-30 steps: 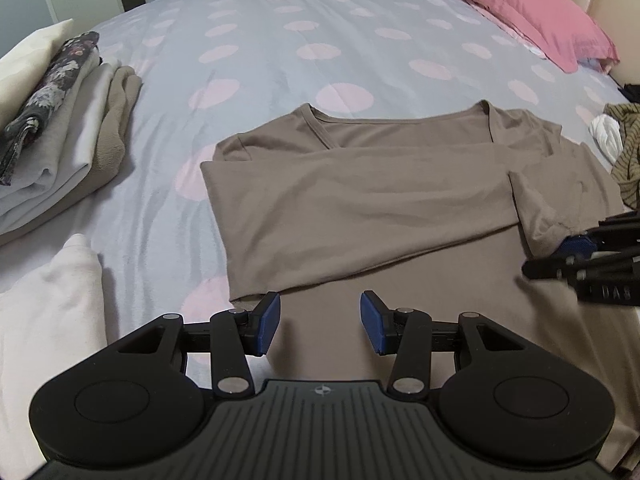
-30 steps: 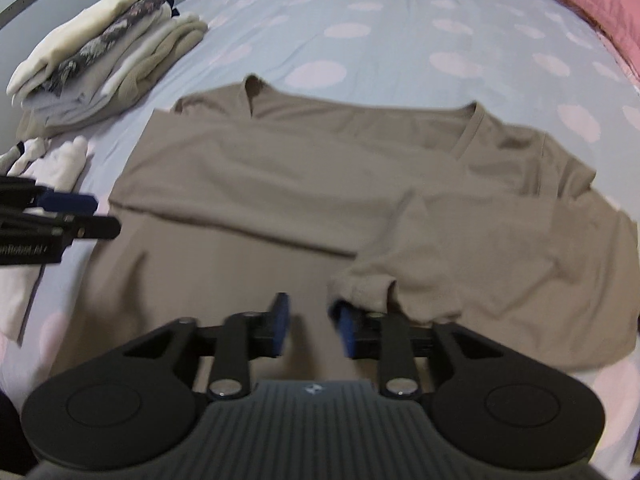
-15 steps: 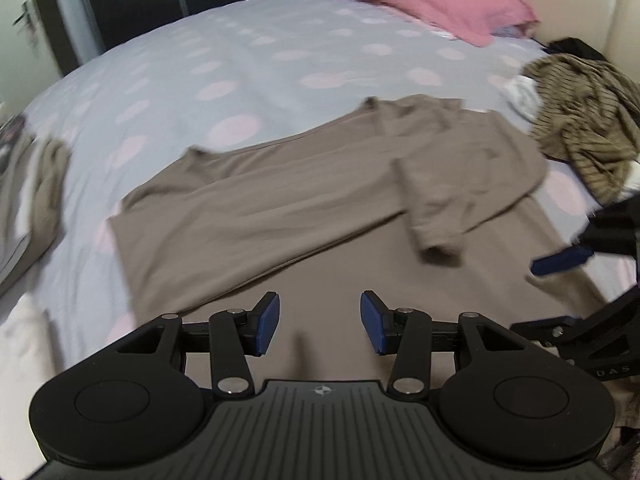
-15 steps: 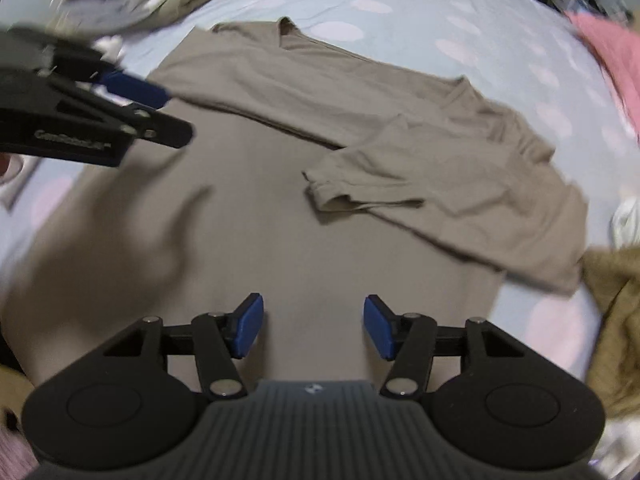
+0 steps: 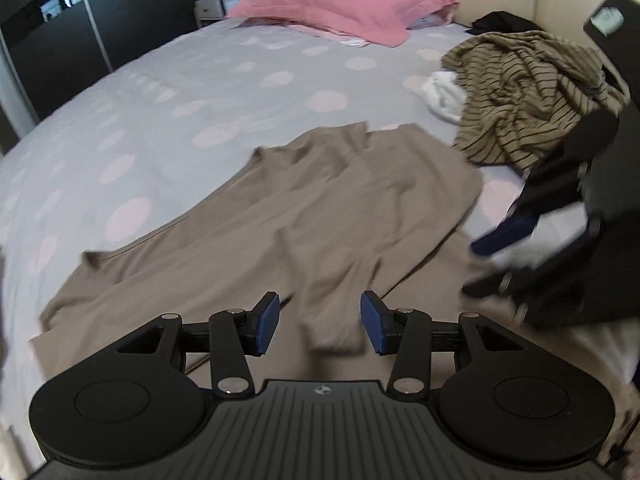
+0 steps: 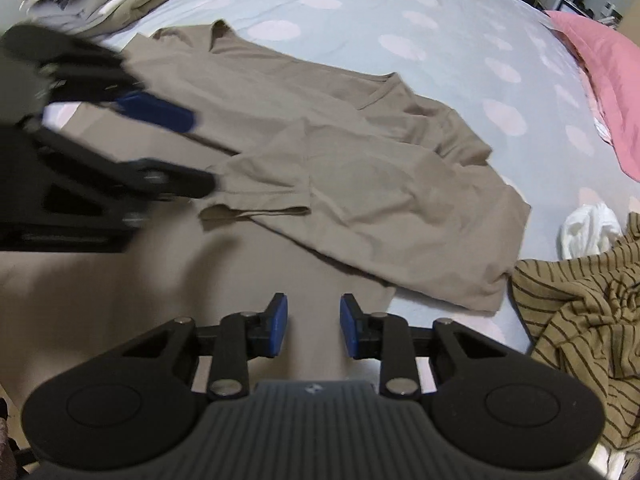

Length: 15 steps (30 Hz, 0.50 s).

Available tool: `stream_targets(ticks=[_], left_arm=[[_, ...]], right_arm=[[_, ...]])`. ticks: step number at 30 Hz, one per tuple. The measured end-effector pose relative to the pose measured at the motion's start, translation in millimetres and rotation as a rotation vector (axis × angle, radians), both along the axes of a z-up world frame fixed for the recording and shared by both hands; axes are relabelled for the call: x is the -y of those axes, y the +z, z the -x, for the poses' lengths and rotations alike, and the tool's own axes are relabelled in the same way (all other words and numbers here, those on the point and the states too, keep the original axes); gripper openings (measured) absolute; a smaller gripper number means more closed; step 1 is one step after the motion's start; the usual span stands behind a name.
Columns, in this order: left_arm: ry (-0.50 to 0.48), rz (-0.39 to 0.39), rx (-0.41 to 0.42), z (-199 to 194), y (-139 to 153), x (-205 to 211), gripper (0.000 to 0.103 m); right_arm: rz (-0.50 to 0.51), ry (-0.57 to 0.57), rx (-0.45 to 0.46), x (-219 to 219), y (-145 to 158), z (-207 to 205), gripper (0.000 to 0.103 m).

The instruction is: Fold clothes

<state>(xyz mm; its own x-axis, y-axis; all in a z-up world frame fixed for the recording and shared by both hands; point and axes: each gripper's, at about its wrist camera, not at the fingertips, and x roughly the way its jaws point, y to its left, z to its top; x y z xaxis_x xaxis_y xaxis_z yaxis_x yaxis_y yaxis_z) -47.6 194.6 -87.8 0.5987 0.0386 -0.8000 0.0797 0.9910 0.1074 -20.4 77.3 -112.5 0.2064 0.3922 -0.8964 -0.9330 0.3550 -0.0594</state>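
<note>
Left tool and right tool, both gaping, empty, low, side by side.

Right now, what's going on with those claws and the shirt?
Left gripper open, empty. Right gripper open, empty. Brown shirt flat on bed, sleeves folded in. Striped garment beside it.

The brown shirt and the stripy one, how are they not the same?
The brown shirt is plain; the stripy shirt has dark lines. The brown shirt lies spread flat with a sleeve folded in, while the stripy shirt sits crumpled in a heap. Both lie on the spotted bedsheet, and neither gripper holds them.
</note>
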Motion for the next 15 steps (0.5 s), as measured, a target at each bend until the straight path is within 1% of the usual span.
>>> stream_targets(ticks=[4, 10, 11, 13, 15], left_arm=[[0.005, 0.031, -0.04, -15.8, -11.8, 1.8, 0.042], [0.013, 0.078, -0.1, -39.4, -29.4, 4.6, 0.041], [0.015, 0.085, -0.109, -43.4, -32.3, 5.1, 0.04], [0.02, 0.1, -0.128, -50.3, -38.3, 5.4, 0.036], [0.042, 0.116, -0.124, -50.9, -41.4, 1.8, 0.034]], right_arm=[[0.019, 0.036, -0.019, -5.5, -5.5, 10.7, 0.032], [0.08, 0.1, -0.024, -11.7, -21.2, 33.0, 0.031], [0.087, 0.105, -0.015, -12.4, -23.0, 36.8, 0.031], [0.096, 0.119, 0.017, -13.7, -23.8, 43.8, 0.031], [0.103, 0.136, 0.045, -14.7, -23.5, 49.1, 0.032]])
